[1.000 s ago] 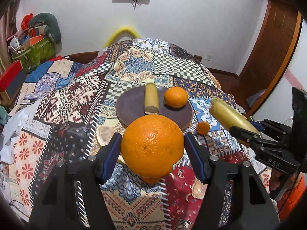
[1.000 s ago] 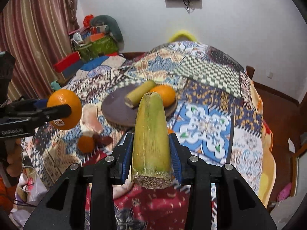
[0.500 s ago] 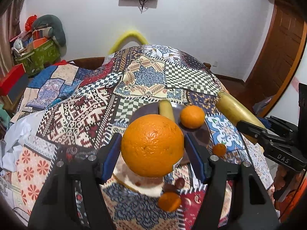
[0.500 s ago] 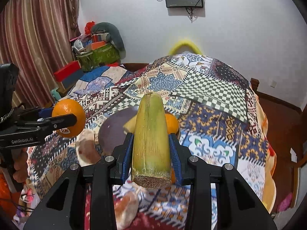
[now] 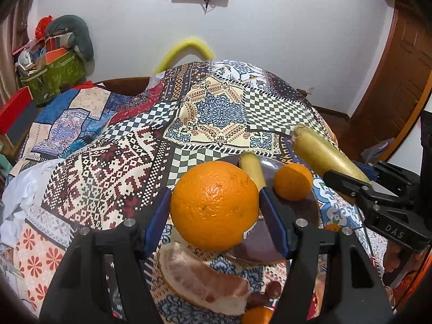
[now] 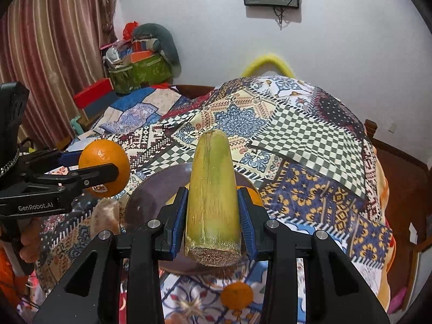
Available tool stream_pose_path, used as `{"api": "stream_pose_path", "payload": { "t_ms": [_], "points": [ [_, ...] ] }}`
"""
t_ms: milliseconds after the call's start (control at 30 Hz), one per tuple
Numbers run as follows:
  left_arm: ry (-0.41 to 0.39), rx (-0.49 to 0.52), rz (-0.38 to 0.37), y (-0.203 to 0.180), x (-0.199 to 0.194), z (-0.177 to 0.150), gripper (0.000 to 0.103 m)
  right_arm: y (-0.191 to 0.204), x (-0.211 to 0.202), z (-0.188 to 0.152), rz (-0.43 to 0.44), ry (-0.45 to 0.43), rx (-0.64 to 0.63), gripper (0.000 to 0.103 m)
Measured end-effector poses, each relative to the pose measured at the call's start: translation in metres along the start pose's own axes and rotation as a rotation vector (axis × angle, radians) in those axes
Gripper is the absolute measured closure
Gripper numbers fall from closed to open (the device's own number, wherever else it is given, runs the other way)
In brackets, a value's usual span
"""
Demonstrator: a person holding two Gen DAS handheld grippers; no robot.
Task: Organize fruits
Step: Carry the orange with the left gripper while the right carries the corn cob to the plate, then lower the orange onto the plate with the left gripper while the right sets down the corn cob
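Note:
My left gripper (image 5: 214, 213) is shut on a large orange (image 5: 214, 205), held above the near edge of a dark round plate (image 5: 299, 216). On that plate lie a smaller orange (image 5: 293, 185) and a yellow-green stalk piece (image 5: 252, 168). My right gripper (image 6: 213, 216) is shut on a thick yellow-green sugarcane piece (image 6: 213, 197), held over the same plate (image 6: 151, 191). In the right wrist view the left gripper (image 6: 89, 174) with its orange (image 6: 104, 167) hangs at the left. The left wrist view shows the held cane (image 5: 324, 156) at the right.
A pomelo wedge (image 5: 202, 283), dark small fruits (image 5: 266, 294) and a small tangerine (image 5: 256, 316) lie on the patchwork cloth (image 5: 113, 167) near me. Another tangerine (image 6: 237, 295) lies before the plate. Boxes and a green bag (image 5: 54, 73) stand at the back left.
Both grippers have moved forward over the table with their fruit still held. The plate has come closer and now lies under both grippers. The loose fruit has slid toward the bottom of the views.

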State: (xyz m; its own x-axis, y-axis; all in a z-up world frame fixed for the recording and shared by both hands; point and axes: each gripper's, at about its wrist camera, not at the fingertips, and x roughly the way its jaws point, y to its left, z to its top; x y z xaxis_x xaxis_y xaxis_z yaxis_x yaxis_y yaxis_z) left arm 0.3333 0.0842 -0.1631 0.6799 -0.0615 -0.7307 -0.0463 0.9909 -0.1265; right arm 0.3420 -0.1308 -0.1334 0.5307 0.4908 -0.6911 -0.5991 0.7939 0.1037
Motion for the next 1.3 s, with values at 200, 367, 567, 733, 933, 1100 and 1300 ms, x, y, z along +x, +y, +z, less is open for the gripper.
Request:
{"api": "stream_pose_path", "payload": {
  "t_ms": [200,367,567,733,933,1100,1300],
  "points": [
    [0.020,-0.004,0.010,0.009,0.017,0.004,0.037,0.003,0.030,0.004,0.018,0.063,-0.018,0.069],
    [0.044,-0.016,0.012,0.018,0.030,0.003,0.037,0.006,0.052,0.003,0.024,0.123,-0.036,0.069],
    [0.072,-0.021,0.008,0.023,0.042,0.001,0.037,0.013,0.064,0.002,0.010,0.156,-0.078,0.069],
    [0.079,-0.019,0.002,0.020,0.047,0.000,0.037,0.014,0.067,0.004,0.000,0.160,-0.085,0.069],
    [0.086,-0.010,0.005,0.016,0.051,0.002,0.037,0.013,0.065,0.003,0.010,0.167,-0.075,0.069],
    [0.096,-0.011,0.007,0.014,0.057,0.005,0.037,0.012,0.056,0.003,0.022,0.144,-0.061,0.064],
    [0.113,-0.002,0.012,0.012,0.065,0.007,0.037,0.011,0.036,0.009,-0.016,0.073,-0.087,0.063]
  ]
}}
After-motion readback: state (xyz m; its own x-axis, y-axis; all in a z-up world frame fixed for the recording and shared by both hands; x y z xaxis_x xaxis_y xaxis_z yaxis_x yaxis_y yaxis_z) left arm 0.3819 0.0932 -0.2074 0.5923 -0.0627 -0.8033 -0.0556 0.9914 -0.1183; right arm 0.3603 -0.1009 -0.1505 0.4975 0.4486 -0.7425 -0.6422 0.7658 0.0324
